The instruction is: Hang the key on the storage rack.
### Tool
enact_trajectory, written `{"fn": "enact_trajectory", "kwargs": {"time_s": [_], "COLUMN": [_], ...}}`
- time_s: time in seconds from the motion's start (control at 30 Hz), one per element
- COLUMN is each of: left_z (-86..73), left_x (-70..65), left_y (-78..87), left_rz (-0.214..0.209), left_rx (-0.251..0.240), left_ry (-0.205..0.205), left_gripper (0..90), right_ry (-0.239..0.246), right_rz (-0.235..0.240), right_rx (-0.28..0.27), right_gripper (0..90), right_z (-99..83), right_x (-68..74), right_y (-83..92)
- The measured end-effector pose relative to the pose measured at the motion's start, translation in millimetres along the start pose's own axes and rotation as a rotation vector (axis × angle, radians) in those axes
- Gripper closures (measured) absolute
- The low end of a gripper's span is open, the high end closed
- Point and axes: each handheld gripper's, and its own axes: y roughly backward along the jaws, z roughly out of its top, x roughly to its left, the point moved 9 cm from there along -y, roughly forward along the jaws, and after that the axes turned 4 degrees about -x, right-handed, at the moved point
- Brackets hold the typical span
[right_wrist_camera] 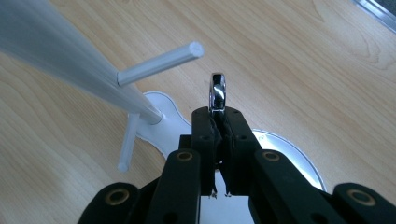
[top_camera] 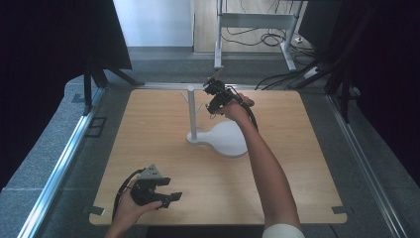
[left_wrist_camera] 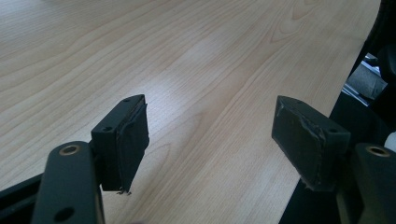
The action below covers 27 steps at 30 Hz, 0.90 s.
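A white stand (top_camera: 192, 114) with thin side pegs rises from a flat white base (top_camera: 229, 141) at the middle of the wooden table (top_camera: 148, 144). My right gripper (top_camera: 214, 101) hovers beside the pole's top. In the right gripper view it (right_wrist_camera: 218, 116) is shut on a shiny metal ring (right_wrist_camera: 217, 91), which stands edge-on above the jaws. The ring sits just right of an upper peg's tip (right_wrist_camera: 193, 48), apart from it. A lower peg (right_wrist_camera: 127, 142) points down-left. My left gripper (top_camera: 168, 198) rests near the table's front left, open (left_wrist_camera: 210, 135), nothing between its pads (left_wrist_camera: 133, 140).
The table's right edge (left_wrist_camera: 327, 116) runs close past my left gripper's jaws. Behind the table stand a metal desk frame (top_camera: 252, 22) and loose cables (top_camera: 277, 77) on the floor. Dark curtains (top_camera: 44, 49) flank both sides, and aluminium rails (top_camera: 64, 158) run along the table.
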Motion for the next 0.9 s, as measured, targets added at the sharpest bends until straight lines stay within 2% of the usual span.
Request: {"fn": "enact_trajectory", "kwargs": {"time_s": [0.9], "left_z": [-0.6], "left_x": [-0.3], "left_y": [-1.4], "left_rz": [-0.006], "left_rx": [0.002], "left_ry": [0.01], "left_gripper": [27.6], "right_ry": [0.023], "right_rz": [-0.015], "right_rx": [-0.037], "right_gripper": [84.5], "right_z": [20.1], "right_x": [5.7], "right_y": [4.9]}}
